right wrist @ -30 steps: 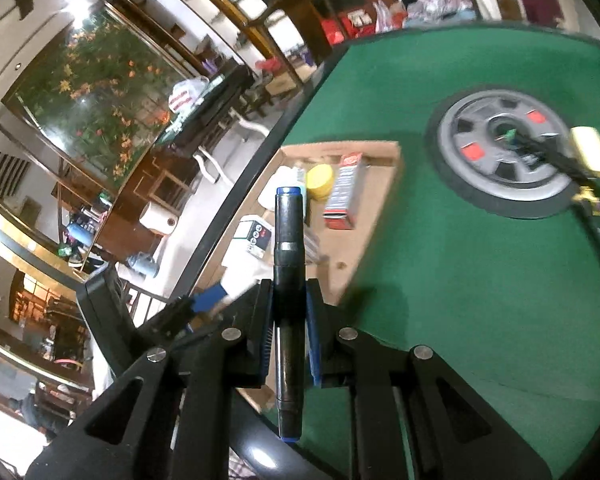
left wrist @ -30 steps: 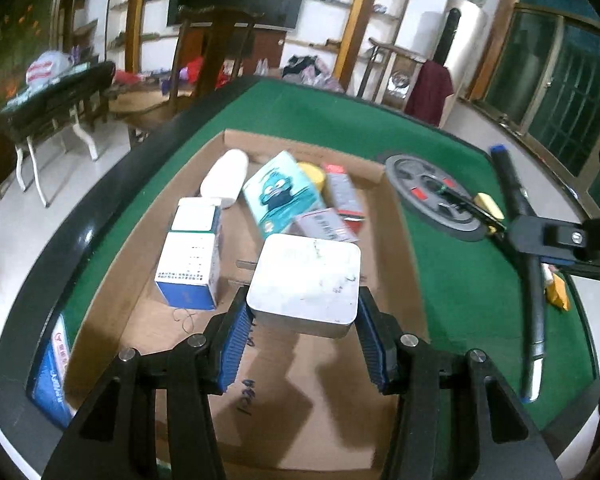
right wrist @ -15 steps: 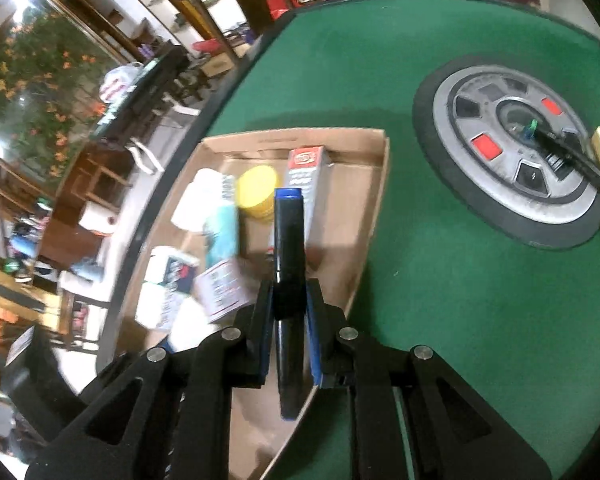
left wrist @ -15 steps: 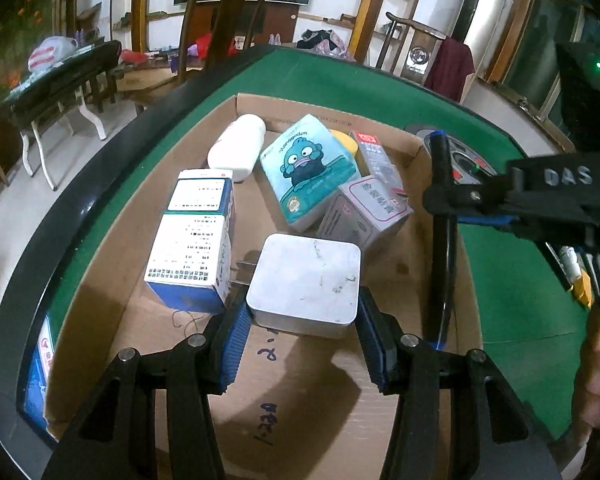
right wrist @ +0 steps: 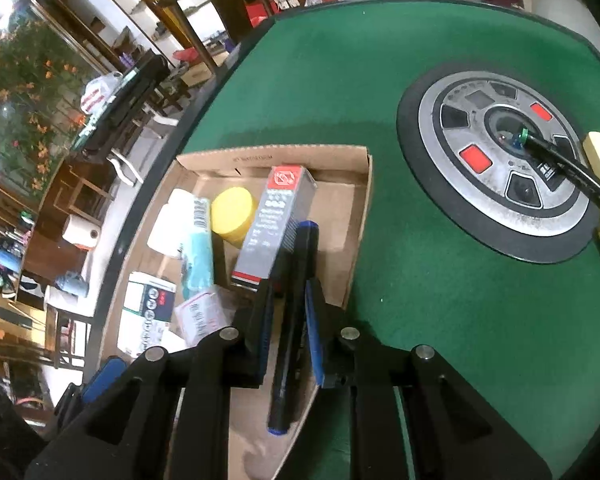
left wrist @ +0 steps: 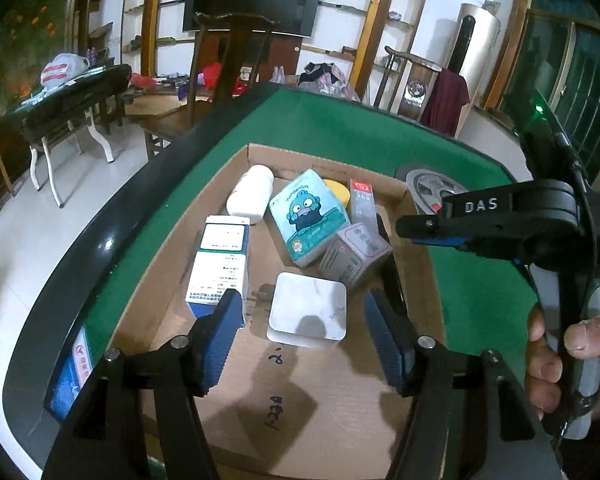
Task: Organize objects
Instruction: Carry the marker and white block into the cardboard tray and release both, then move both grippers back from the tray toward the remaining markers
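Observation:
A shallow cardboard tray [left wrist: 352, 424] lies on the green table. My left gripper [left wrist: 312, 336] is open, its pads either side of a white square box [left wrist: 307, 311] that rests on the tray floor. My right gripper [right wrist: 288, 320] is open; a black marker with blue ends [right wrist: 294, 312] sits loose between its pads, over the tray's right side [right wrist: 358, 232]. In the left wrist view the right gripper body [left wrist: 500, 220] hangs over the tray's right edge.
The tray holds a blue-and-white carton [left wrist: 220, 264], a white bottle [left wrist: 250, 196], a cartoon tissue pack [left wrist: 308, 216], a grey box [left wrist: 356, 256], a yellow lid [right wrist: 234, 214] and a red-topped box [right wrist: 276, 220]. A round metal hub [right wrist: 500, 164] with a cable sits in the table.
My left gripper opened and let the white box go onto the tray floor. My right gripper moved over the tray's right side and opened around the marker.

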Demonstrator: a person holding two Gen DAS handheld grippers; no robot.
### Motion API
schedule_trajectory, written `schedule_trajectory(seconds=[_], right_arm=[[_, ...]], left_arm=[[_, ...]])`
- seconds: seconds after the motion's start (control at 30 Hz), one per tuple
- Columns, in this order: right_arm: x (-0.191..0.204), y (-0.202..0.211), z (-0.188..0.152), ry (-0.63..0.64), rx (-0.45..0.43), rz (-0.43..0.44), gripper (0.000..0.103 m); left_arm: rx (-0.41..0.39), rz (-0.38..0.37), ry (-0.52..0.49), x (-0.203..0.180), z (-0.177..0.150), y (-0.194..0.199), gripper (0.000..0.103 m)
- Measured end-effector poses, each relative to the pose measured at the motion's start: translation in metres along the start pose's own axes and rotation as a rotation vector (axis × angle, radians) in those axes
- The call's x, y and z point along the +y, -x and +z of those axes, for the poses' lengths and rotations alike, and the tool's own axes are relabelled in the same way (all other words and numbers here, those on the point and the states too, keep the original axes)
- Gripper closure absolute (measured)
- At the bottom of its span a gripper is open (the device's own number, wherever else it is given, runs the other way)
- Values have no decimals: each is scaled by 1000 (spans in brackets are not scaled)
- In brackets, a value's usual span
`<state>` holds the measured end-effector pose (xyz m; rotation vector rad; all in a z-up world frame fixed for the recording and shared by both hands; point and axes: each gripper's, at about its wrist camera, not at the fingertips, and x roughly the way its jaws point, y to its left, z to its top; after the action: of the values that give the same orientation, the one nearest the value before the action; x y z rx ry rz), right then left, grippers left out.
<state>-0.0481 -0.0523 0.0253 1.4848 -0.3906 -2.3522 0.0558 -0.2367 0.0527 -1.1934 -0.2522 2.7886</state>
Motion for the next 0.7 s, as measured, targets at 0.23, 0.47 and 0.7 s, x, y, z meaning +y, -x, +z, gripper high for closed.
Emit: schedule_trajectory(seconds=[0.23,0.47,0.7], right_arm=[[-6,52,0,59,-97,-6,76],[-98,123,-6,5,-200,-162,63],[-199,142,-23,-144,-159,-265,63]], left_arm=[[-30,-20,43,1,0,20,44],[-69,-172,7,-39,2,39,38],[15,-253,-93,-97,-8,25,38]])
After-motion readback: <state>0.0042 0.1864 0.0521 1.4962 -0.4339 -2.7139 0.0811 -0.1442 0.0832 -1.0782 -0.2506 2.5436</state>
